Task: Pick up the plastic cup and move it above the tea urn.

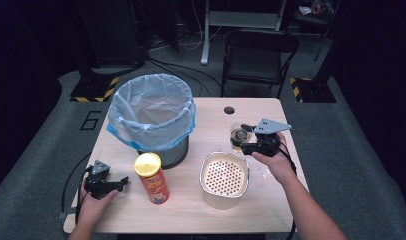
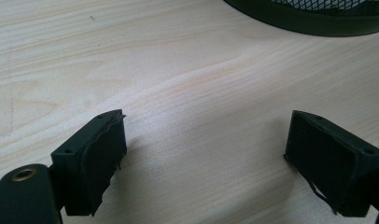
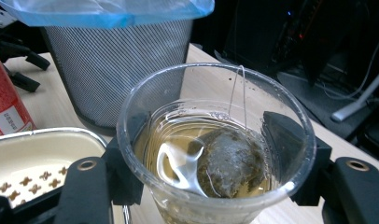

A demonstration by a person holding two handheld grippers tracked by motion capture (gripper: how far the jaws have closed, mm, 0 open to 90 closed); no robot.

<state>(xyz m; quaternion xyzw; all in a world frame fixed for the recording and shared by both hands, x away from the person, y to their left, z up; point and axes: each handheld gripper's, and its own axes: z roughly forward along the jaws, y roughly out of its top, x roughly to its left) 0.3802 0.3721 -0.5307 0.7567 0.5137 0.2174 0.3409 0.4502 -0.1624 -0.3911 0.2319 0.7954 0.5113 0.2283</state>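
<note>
A clear plastic cup (image 3: 211, 154) of pale tea, with a tea bag (image 3: 229, 163) and its string inside, sits between the jaws of my right gripper (image 3: 211, 158), which press on its sides. From above, the cup (image 1: 238, 135) and right gripper (image 1: 247, 139) hang above the table (image 1: 211, 210) at its right, beyond a cream perforated strainer dish (image 1: 224, 176). My left gripper (image 1: 122, 182) rests low at the table's front left, open, nothing between its pads (image 2: 101, 161). A mesh waste bin (image 1: 153, 117) lined with a blue bag stands at the back left.
A red crisp can (image 1: 152, 178) with a gold lid stands upright between the left gripper and the strainer dish. A dark folding chair (image 1: 258, 57) is beyond the far table edge. The bin's black base rim (image 2: 313, 21) lies ahead of the left jaws.
</note>
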